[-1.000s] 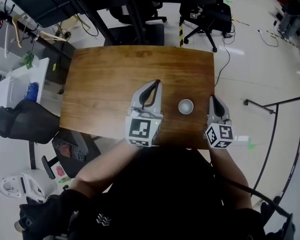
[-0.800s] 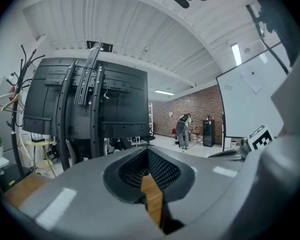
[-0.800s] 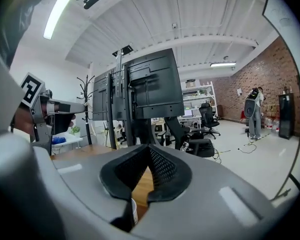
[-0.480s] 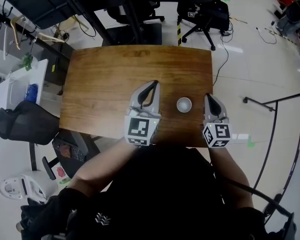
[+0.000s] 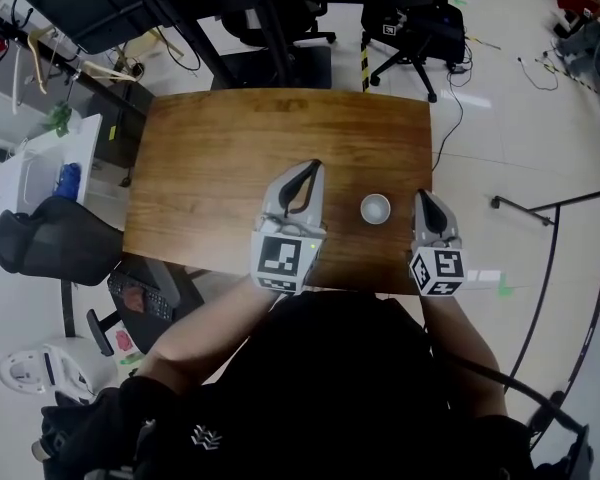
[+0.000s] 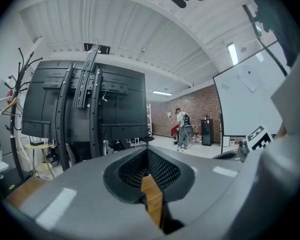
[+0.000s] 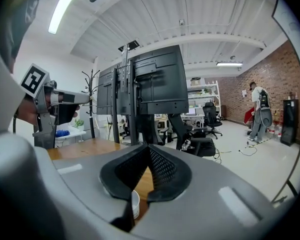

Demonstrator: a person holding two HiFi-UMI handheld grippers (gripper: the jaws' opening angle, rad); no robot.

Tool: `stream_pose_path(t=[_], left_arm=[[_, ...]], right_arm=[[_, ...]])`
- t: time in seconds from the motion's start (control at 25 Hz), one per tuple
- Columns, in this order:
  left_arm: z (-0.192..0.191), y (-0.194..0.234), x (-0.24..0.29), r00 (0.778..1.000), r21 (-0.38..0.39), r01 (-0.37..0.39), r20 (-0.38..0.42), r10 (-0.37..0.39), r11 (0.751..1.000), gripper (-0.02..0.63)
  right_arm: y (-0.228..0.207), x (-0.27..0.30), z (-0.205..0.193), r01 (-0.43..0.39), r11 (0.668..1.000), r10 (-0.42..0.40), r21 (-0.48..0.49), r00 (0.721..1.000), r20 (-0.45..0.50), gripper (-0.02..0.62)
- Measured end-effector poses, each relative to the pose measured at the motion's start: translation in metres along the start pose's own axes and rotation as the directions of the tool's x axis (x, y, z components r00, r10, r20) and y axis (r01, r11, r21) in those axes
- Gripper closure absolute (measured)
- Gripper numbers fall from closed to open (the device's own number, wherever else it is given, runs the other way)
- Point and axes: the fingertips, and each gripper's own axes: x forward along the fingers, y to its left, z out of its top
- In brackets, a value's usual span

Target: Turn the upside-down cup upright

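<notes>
Barely any change since earlier: cup (image 5: 375, 209) sits right of frame centre on worktop (image 5: 230, 158), between left gripper (image 5: 312, 165) and right gripper (image 5: 422, 195). Both jaws closed, empty. Looks pre-grasp; next, right jaws must open, shift left around cup, then flip it.

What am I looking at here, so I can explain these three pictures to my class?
No robot here: a person holds a tool in each hand, the left gripper and the right gripper, each ending in two jaws. One picture comes from a camera on the person's head, looking down. The other two come from cameras riding on the grippers, looking along their jaws. On the wooden table stands one small white cup, between the grippers. Both pairs of jaws are shut and hold nothing.
</notes>
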Motion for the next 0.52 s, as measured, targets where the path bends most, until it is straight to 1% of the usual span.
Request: stream_pose_path(t=[0.28, 0.52], left_arm=[[-0.010, 0.006, -0.003, 1.000, -0.011, -0.017, -0.020, 0.017, 1.000, 0.606], [-0.003, 0.011, 0.002, 1.000, -0.015, -0.023, -0.005, 0.023, 1.000, 0.606]], right_arm=[[0.001, 0.003, -0.001, -0.002, 1.000, 0.002, 0.000, 1.000, -0.001, 0.594], [0.003, 0.012, 0.007, -0.015, 1.000, 0.015, -0.008, 1.000, 0.003, 0.594]])
